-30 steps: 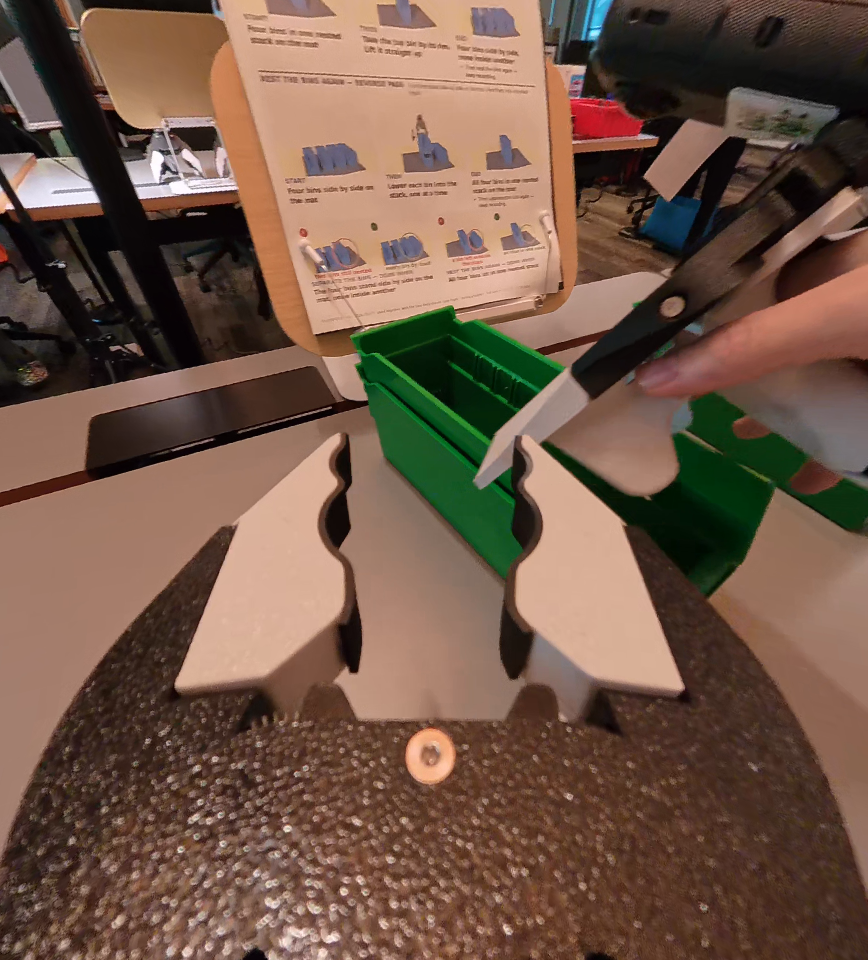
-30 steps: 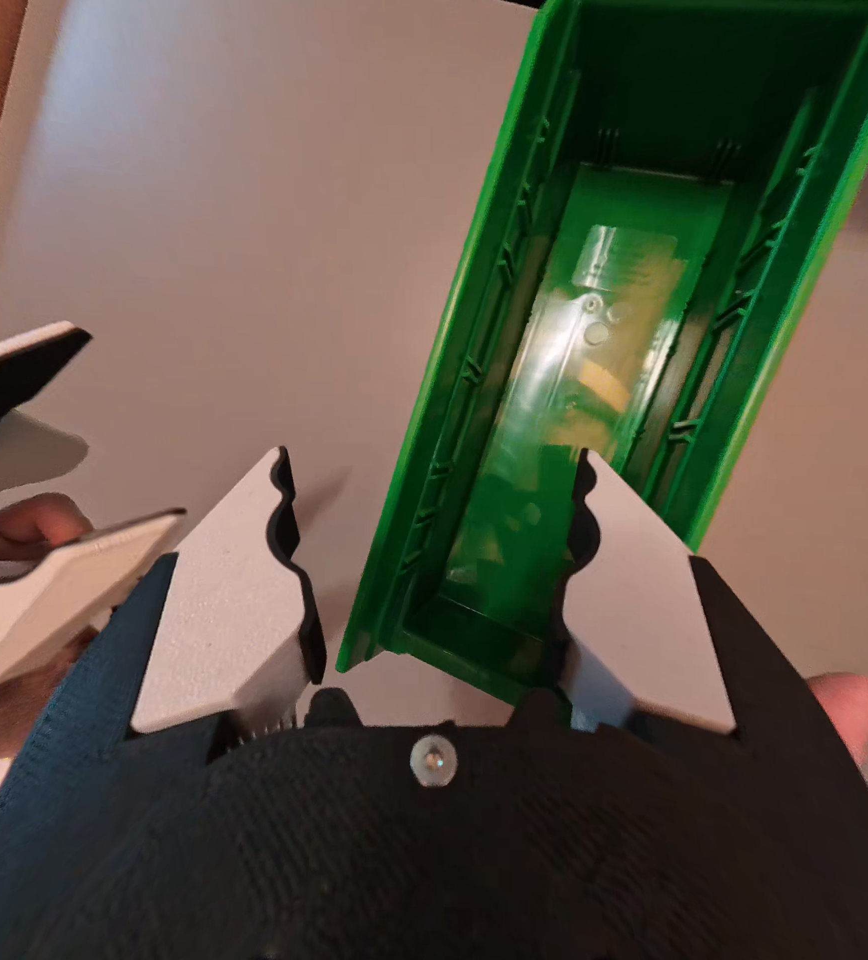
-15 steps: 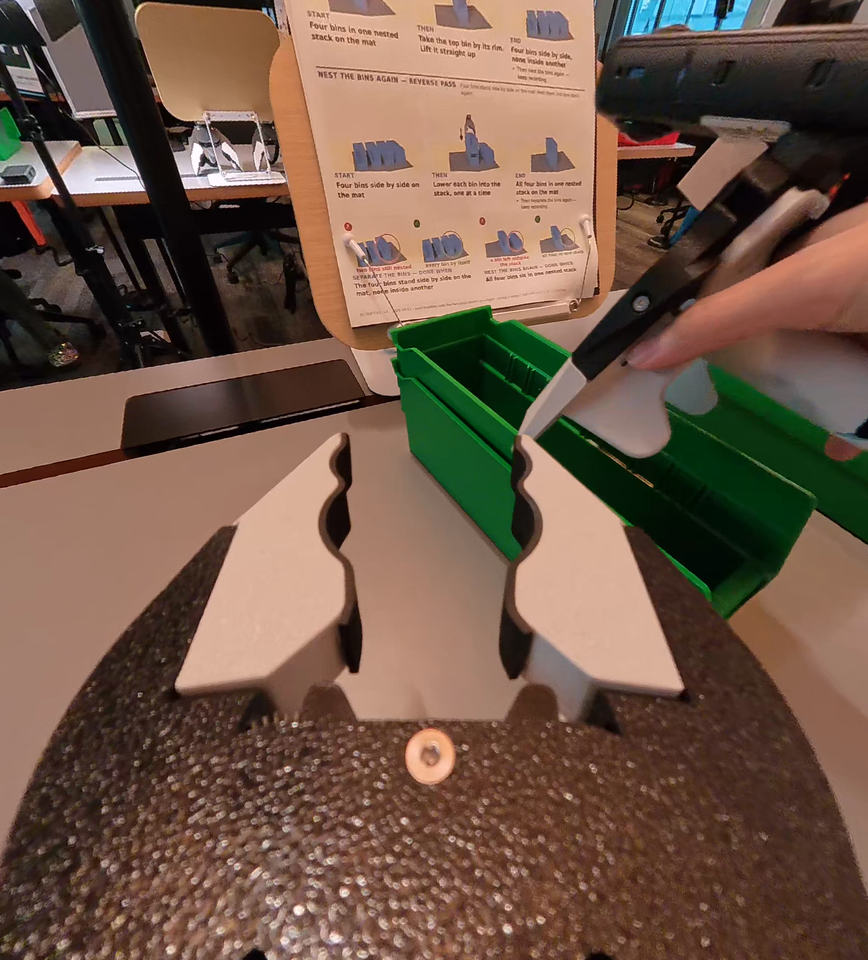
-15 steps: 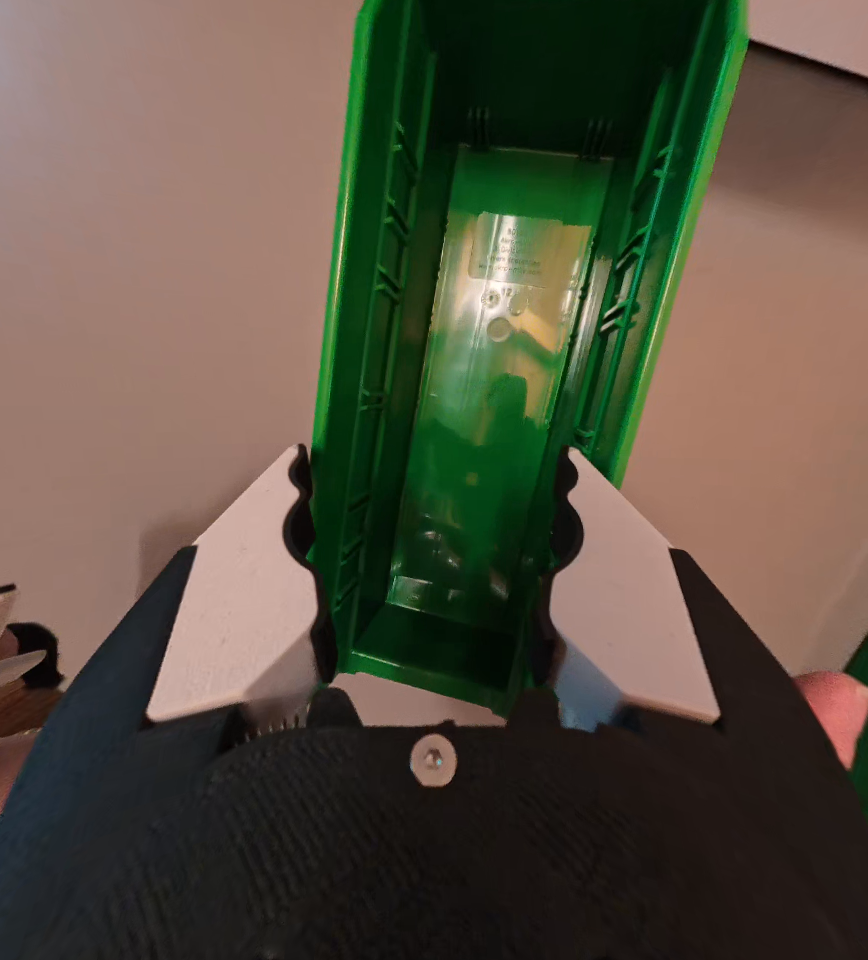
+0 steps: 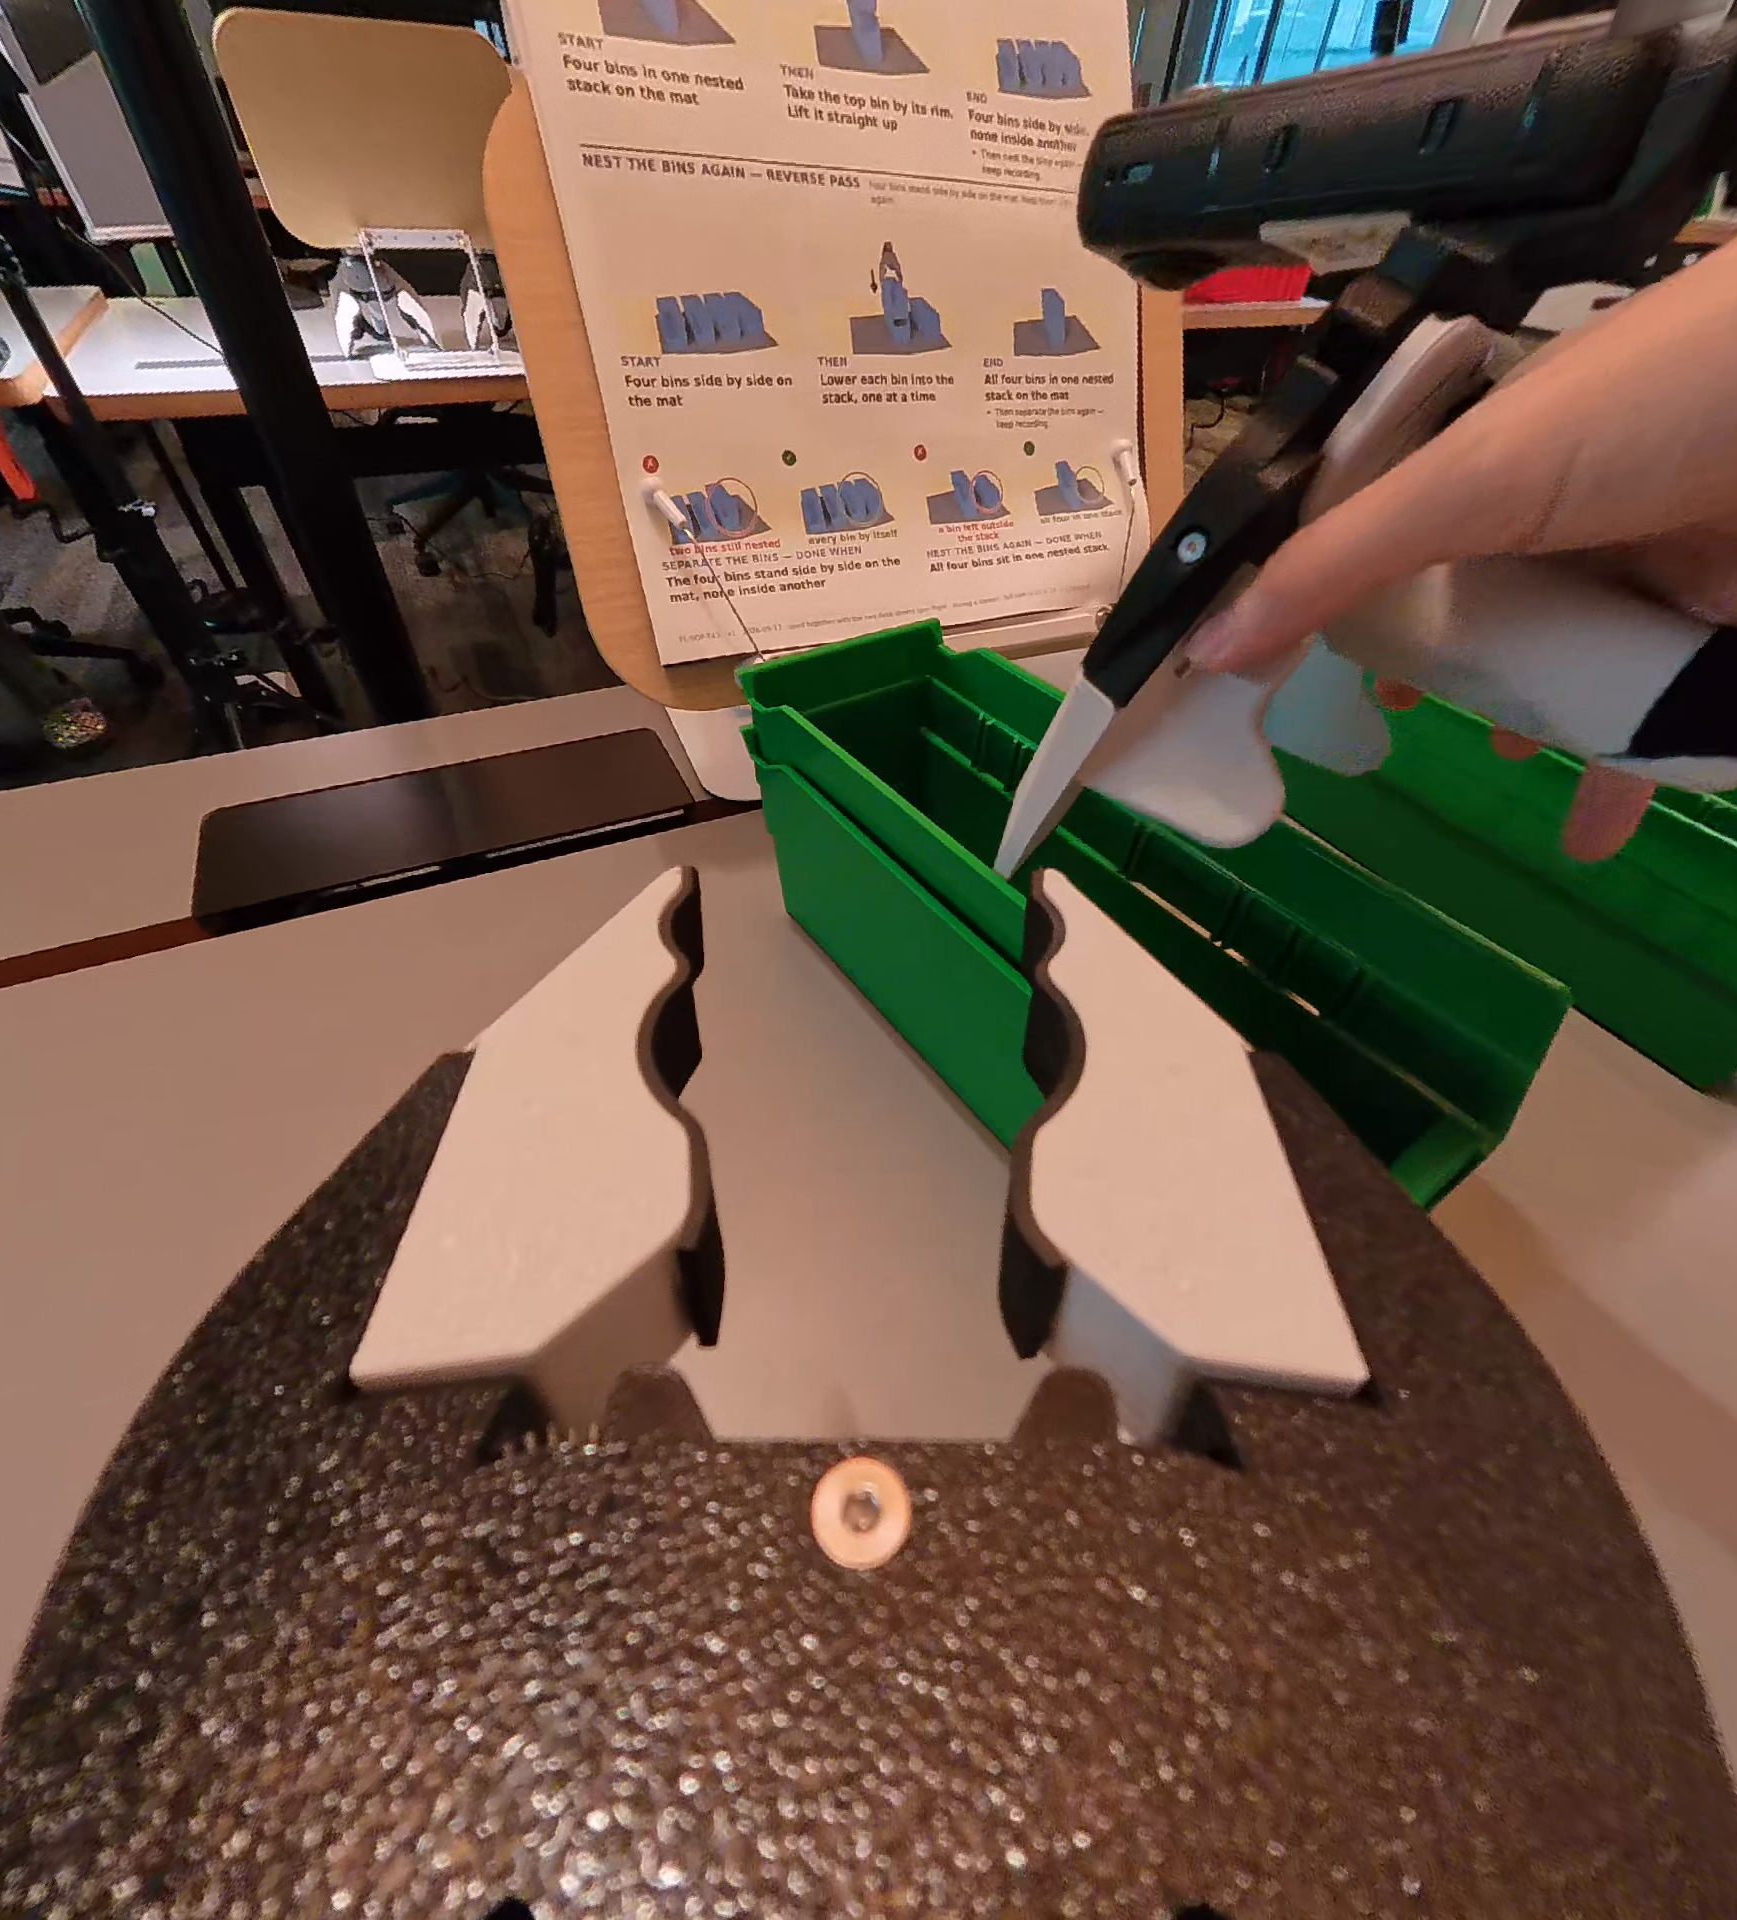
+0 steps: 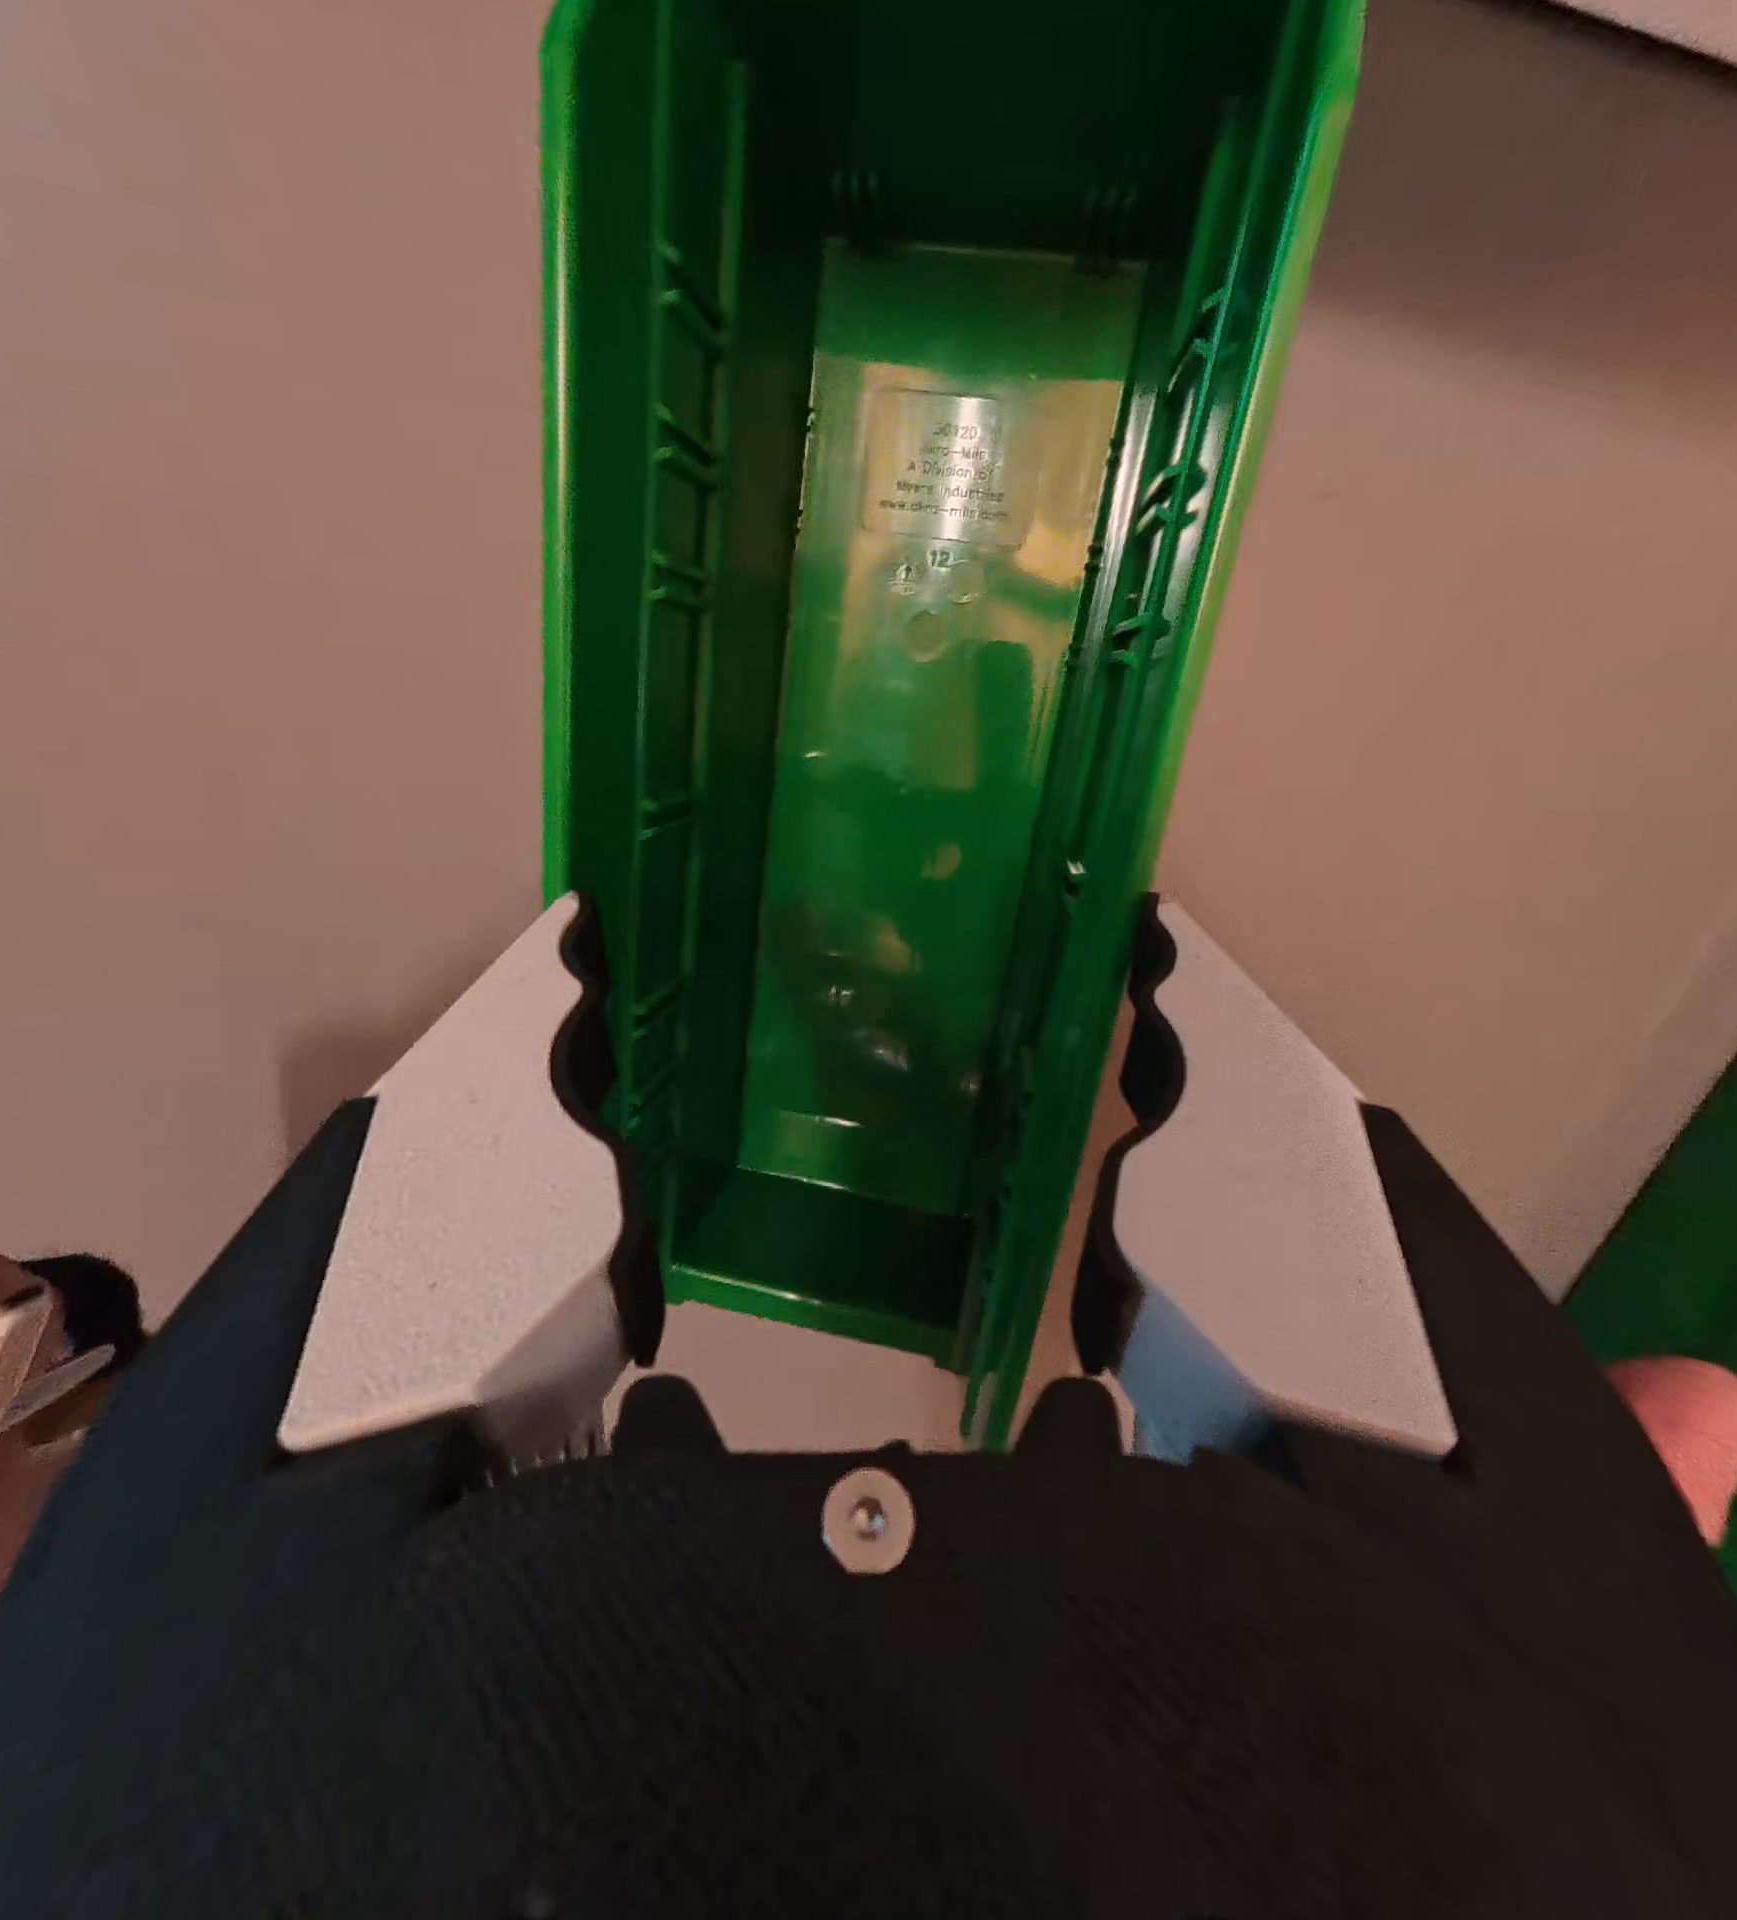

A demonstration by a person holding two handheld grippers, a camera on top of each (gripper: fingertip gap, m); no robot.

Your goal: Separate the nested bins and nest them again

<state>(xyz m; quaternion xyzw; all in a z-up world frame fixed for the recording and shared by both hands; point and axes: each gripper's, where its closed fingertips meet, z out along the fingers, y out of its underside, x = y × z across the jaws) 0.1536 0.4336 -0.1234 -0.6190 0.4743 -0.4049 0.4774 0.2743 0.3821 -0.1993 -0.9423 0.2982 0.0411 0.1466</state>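
The right gripper (image 6: 864, 1101) straddles the near end of a long green bin (image 6: 937, 582), its fingers (image 6: 490, 1174) spread to either side of the bin's 2 long walls; the left pad looks to be touching the outer wall, while a narrow gap seems to remain at the right, so I judge the grip as not yet closed. In the left wrist view this bin (image 5: 957, 790) sits nested in another green bin (image 5: 905, 945) on the pale surface (image 5: 220, 1091), with more green bins (image 5: 1622, 935) lying to the right, just beside them. The left gripper (image 5: 859, 1049) hovers over the surface near the stack's corner, its fingers (image 5: 552, 1153) spread and holding nothing. The main risk, as I read it, is that the inner bin drags the outer one up with it, since nothing pins the lower bin down; the left gripper is not yet braced on it. Squeezing thin walls near 1 end could also flex them inward and wedge the 2 bins tighter, or let the far end droop and tilt so the bin jams on the ribs. The right gripper's hand (image 5: 1570, 540) is close to the neighbouring bins and might nudge them
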